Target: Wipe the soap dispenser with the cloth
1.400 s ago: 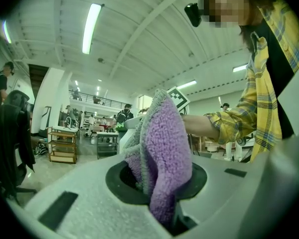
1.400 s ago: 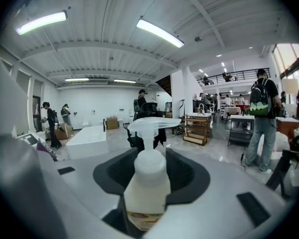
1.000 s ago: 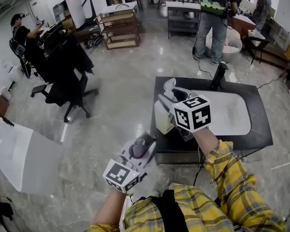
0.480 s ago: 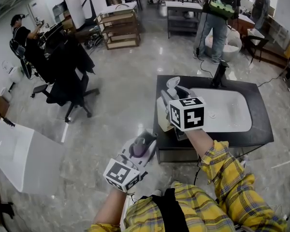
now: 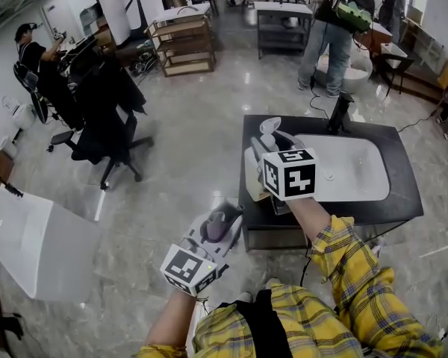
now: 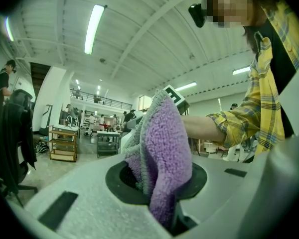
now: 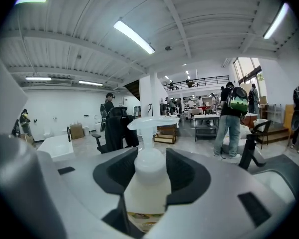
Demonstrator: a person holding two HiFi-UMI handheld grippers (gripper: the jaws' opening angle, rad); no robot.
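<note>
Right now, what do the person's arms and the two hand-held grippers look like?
The left hand-held gripper and the right hand-held gripper both have pale grey bodies with black jaw linings. Each carries a white cube printed with black square markers: left cube, right cube. The right sleeve is yellow plaid with dark lines; the left forearm is uncovered.

Black office chair [image 5: 110,142]; white sink [image 5: 362,176]; wooden shelf [image 5: 185,47]

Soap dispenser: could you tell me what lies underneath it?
The dark counter's edge, beside the white sink. The right gripper hides the dispenser's base, so contact cannot be seen.
</note>
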